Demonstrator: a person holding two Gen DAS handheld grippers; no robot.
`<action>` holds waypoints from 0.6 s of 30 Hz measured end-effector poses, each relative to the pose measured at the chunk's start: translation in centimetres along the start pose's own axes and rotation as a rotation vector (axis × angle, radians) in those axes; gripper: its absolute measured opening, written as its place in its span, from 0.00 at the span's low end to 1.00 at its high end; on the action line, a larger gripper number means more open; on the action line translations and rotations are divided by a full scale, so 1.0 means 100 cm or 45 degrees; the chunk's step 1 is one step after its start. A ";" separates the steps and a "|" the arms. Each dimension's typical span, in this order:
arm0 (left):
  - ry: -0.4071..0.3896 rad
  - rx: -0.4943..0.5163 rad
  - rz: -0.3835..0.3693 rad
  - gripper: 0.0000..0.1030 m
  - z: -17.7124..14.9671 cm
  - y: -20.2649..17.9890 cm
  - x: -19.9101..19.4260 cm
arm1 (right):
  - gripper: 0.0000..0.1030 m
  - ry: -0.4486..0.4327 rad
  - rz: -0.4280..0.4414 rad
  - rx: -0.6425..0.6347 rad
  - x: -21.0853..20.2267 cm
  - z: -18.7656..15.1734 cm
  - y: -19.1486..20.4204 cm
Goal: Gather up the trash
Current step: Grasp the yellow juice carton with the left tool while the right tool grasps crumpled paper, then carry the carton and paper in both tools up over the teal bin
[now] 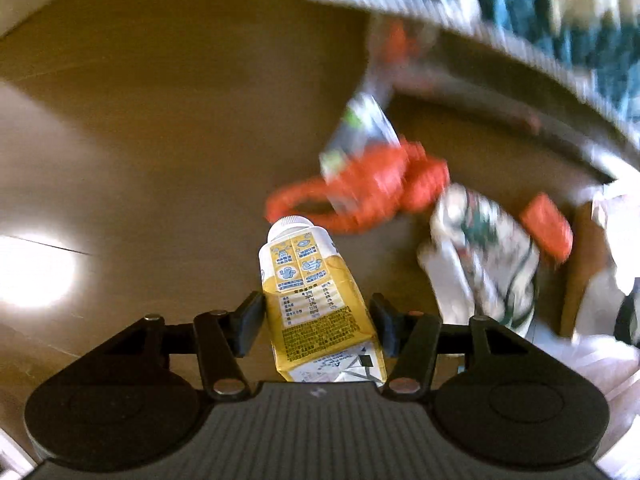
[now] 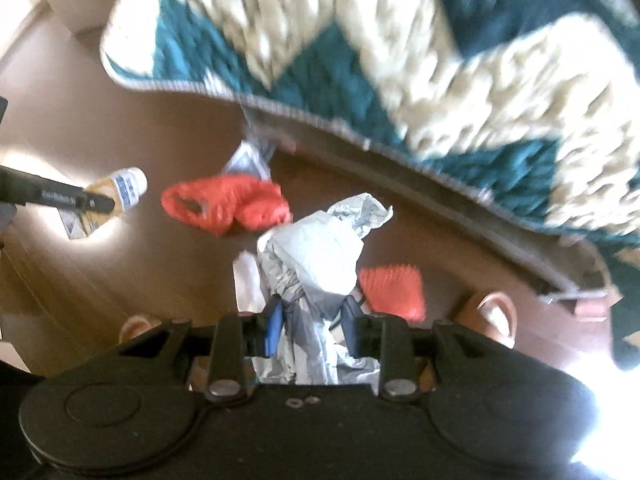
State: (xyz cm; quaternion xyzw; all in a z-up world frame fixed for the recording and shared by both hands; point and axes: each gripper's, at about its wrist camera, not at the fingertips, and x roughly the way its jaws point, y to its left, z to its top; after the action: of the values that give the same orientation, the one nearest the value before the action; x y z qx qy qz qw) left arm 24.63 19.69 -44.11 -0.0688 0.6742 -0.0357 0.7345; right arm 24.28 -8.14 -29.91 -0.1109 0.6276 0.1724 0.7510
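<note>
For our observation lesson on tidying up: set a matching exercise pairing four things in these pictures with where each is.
Things:
1. carton
2. crumpled paper
3. red bag
4. rug

Places:
A. loose on the floor
B. in the right tongs
C. in the left tongs
D. spread beyond the litter

Pairs: 1-C, 2-B, 3-A, 4-D

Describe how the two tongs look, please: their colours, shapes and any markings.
Both are black, with two round discs at the base and silver rivets on the linkage bars. The left tongs have black pads and a ribbed grey plate behind them; the right tongs have blue pads.
</note>
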 end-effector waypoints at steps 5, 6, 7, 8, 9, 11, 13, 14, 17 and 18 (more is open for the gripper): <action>-0.213 -0.146 0.000 0.55 0.015 0.024 -0.072 | 0.28 -0.160 0.010 -0.035 -0.065 0.005 0.004; -0.257 -0.172 -0.001 0.55 0.017 0.027 -0.087 | 0.28 -0.189 0.010 -0.049 -0.078 0.006 0.005; -0.299 -0.191 -0.002 0.55 0.019 0.030 -0.101 | 0.28 -0.222 0.010 -0.064 -0.091 0.007 0.007; -0.341 -0.203 -0.006 0.55 0.021 0.032 -0.118 | 0.28 -0.252 0.012 -0.080 -0.104 0.007 0.009; -0.381 -0.207 -0.010 0.55 0.022 0.033 -0.133 | 0.28 -0.283 0.013 -0.098 -0.118 0.007 0.011; -0.469 -0.191 -0.017 0.54 0.024 0.033 -0.166 | 0.28 -0.333 0.011 -0.130 -0.142 0.008 0.013; -0.559 -0.167 -0.011 0.50 0.026 0.029 -0.202 | 0.28 -0.399 0.003 -0.153 -0.170 0.008 0.014; -0.595 -0.161 -0.013 0.48 0.027 0.027 -0.218 | 0.28 -0.431 0.000 -0.159 -0.182 0.009 0.014; -0.701 -0.138 -0.035 0.47 0.025 0.016 -0.263 | 0.28 -0.521 -0.006 -0.154 -0.215 0.010 0.010; -0.726 -0.132 -0.036 0.47 0.024 0.011 -0.275 | 0.28 -0.549 -0.010 -0.150 -0.223 0.009 0.008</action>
State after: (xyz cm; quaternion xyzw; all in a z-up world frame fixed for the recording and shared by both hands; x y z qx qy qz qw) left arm 24.58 24.93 -16.93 -0.1229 0.4406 0.0095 0.8892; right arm 21.36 -9.75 -7.81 -0.1175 0.4408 0.2257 0.8608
